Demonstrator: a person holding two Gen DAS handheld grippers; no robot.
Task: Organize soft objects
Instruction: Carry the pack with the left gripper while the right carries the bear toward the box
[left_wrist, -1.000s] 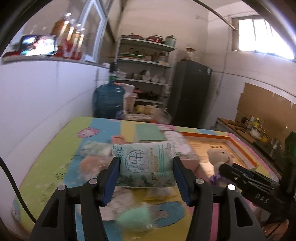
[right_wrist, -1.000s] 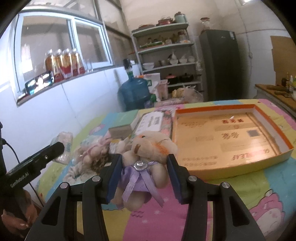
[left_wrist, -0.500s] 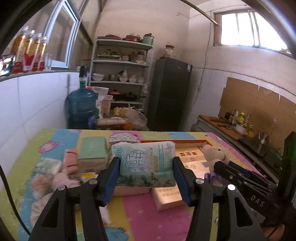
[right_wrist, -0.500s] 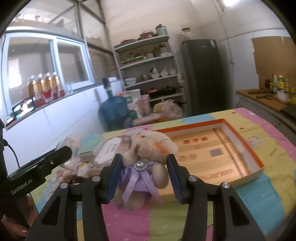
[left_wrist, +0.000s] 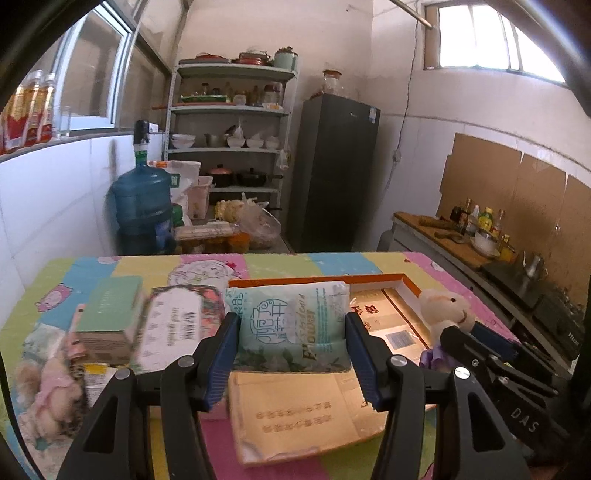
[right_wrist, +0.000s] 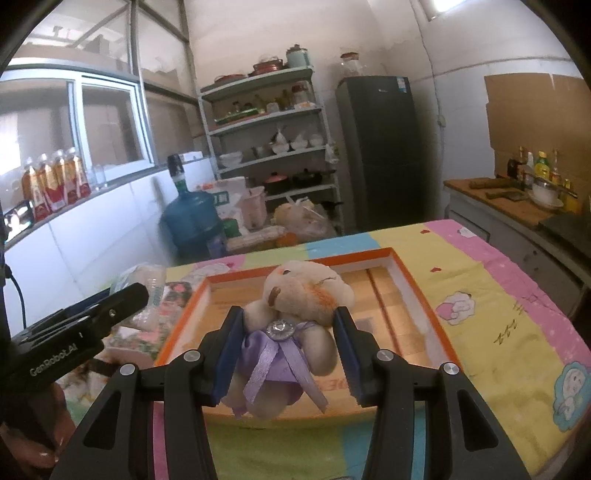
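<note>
**Both claws loaded above the orange-rimmed box**

The desk (left_wrist: 280, 264) fills the near half of both views, covered by a cartoon-print cloth in pink, yellow, green and blue blocks. On it, right of centre, lies a wide shallow box (right_wrist: 413, 280) with an orange rim and a tan printed floor.

Left of the box, in the left wrist view, sit a green-topped packet (left_wrist: 110, 306) and a flower-bordered pack (left_wrist: 173, 325), both motion-blurred, with a plush toy (left_wrist: 44, 384) at the near left desk edge.

The left claw (left_wrist: 291, 343) is clamped on a pale green tissue pack (left_wrist: 291, 325), its blue pads pressed against the pack's two ends, holding it above the near left corner of the box.

The right claw (right_wrist: 288, 343) grips a small cream teddy bear (right_wrist: 295, 306) in a purple dress with a ribbon and gem; the pads squeeze its body at both sides. The bear hangs above the near edge of the box.

Each claw shows at the edge of the other's view.
</note>
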